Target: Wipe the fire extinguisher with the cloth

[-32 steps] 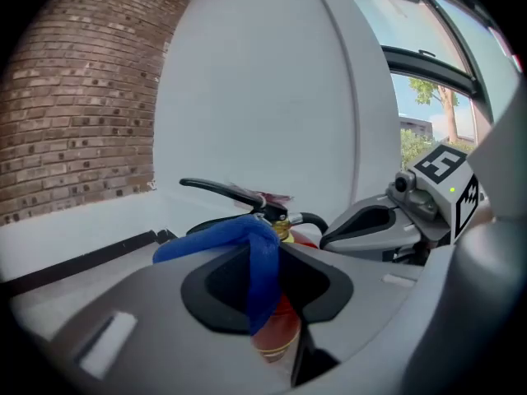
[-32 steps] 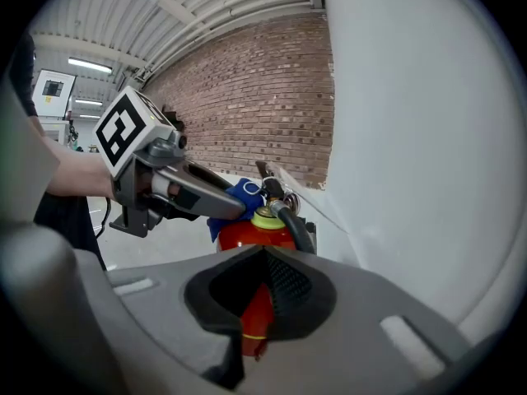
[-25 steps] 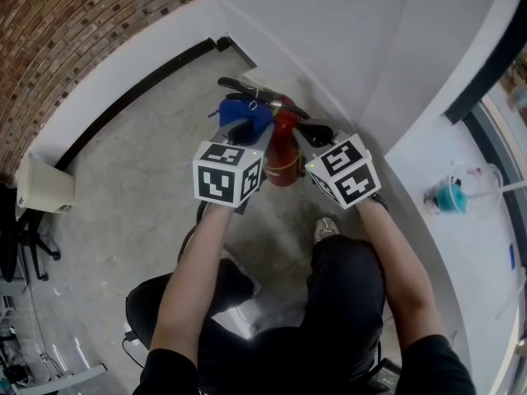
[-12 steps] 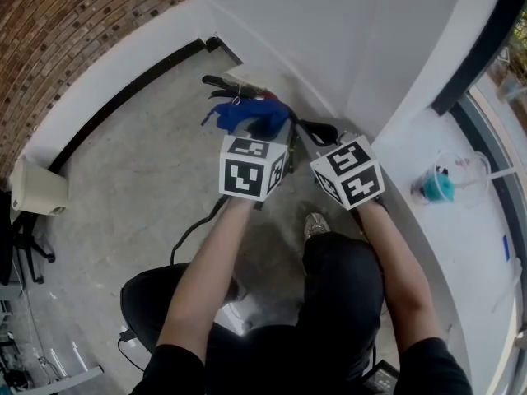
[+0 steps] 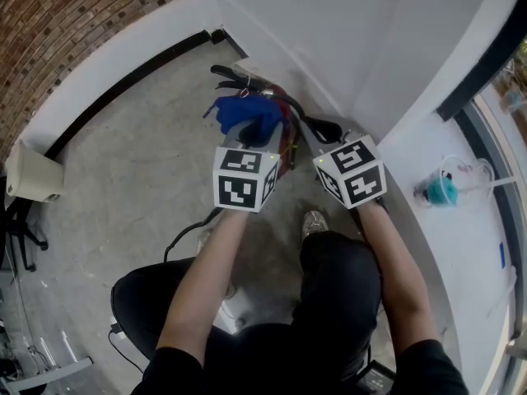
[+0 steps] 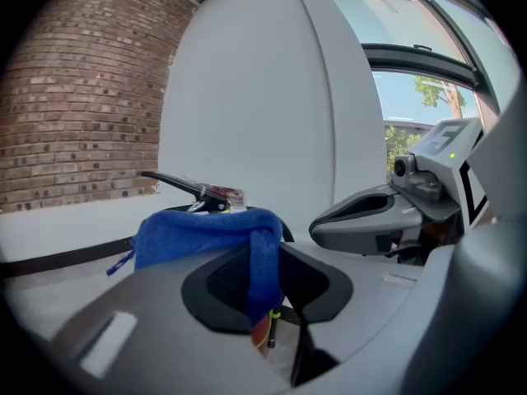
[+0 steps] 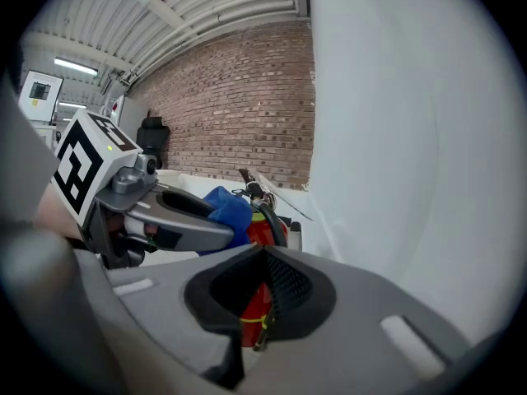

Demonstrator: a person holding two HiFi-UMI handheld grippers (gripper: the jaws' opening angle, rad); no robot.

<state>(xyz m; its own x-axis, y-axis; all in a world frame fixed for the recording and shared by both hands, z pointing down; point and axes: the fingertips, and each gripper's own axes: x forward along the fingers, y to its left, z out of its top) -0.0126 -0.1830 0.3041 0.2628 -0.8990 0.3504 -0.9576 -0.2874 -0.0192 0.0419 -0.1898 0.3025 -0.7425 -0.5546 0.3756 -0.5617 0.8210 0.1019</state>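
Observation:
The red fire extinguisher (image 5: 286, 145) stands on the floor at the foot of a white wall, its black lever handle (image 5: 234, 77) pointing left. A blue cloth (image 5: 247, 117) is bunched over its top; my left gripper (image 5: 253, 138) is shut on that cloth. In the left gripper view a fold of the cloth (image 6: 262, 257) hangs pinched between the jaws, with the handle (image 6: 191, 189) behind. My right gripper (image 5: 319, 130) is shut, nothing in it, just right of the extinguisher. In the right gripper view the red body (image 7: 265, 230) shows beyond the closed jaws, beside the left gripper (image 7: 177, 220).
A white wall column (image 5: 354, 48) rises right behind the extinguisher. A brick wall (image 5: 66, 31) and black baseboard (image 5: 123, 97) run along the left. A beige box (image 5: 31, 174) sits far left, a teal object (image 5: 435, 190) on the sill at right. A black cable (image 5: 185, 231) lies by my shoe (image 5: 313, 221).
My left gripper has carried the cloth a little to the right, so its marker cube now covers more of the red body. The right gripper stays beside the extinguisher.

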